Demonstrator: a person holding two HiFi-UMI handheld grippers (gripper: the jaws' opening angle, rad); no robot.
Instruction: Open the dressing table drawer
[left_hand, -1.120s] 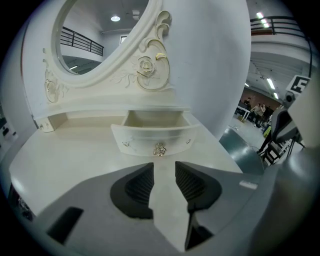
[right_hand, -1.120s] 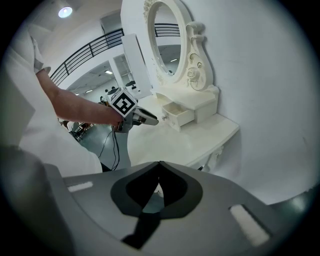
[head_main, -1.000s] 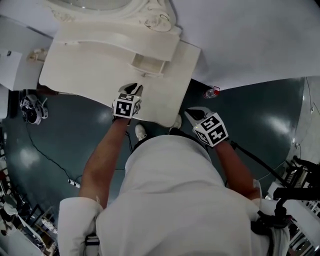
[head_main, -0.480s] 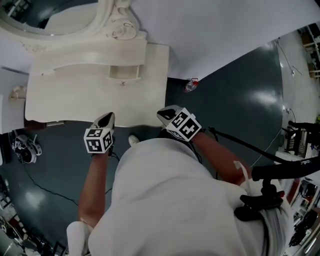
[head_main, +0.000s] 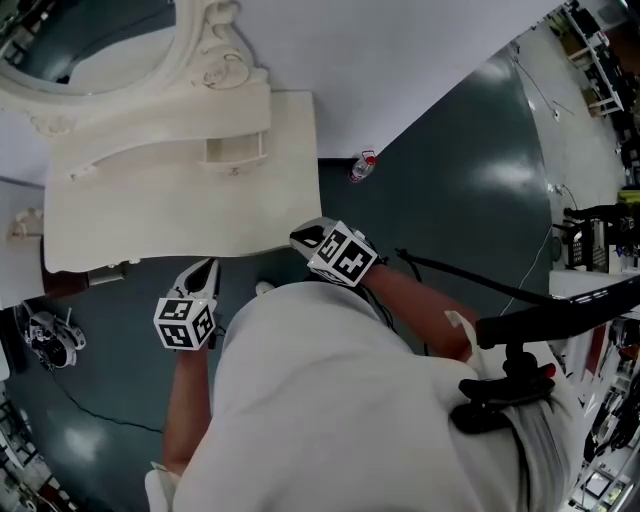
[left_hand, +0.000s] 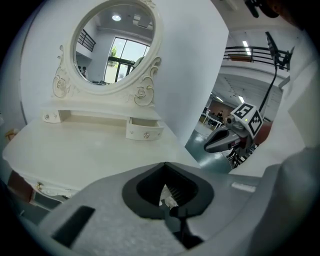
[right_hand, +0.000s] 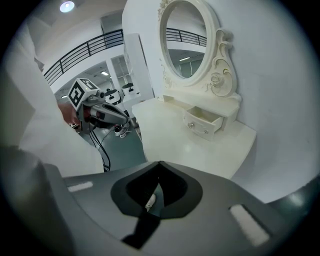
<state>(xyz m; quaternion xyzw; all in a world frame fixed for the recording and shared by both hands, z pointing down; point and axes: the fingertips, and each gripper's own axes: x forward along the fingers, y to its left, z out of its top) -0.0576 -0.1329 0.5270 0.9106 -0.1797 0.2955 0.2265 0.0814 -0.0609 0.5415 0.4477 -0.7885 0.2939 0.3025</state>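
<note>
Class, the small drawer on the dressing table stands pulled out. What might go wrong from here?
1. The small drawer juts out over the dressing table; the shut left tongs or right tongs, swung near, might knock it.
2. A bottle sits on the floor beside the table: a possible kick or trip hazard.

Big open hall, staged like a studio: a dressing table (head_main: 180, 205) against a bare partition (head_main: 400, 60), glossy green floor (head_main: 470, 170) around it, a balcony railing (right_hand: 85, 50) beyond it.

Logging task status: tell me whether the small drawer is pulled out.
Yes, the small drawer juts forward, its open top and hollow inside showing.
</note>
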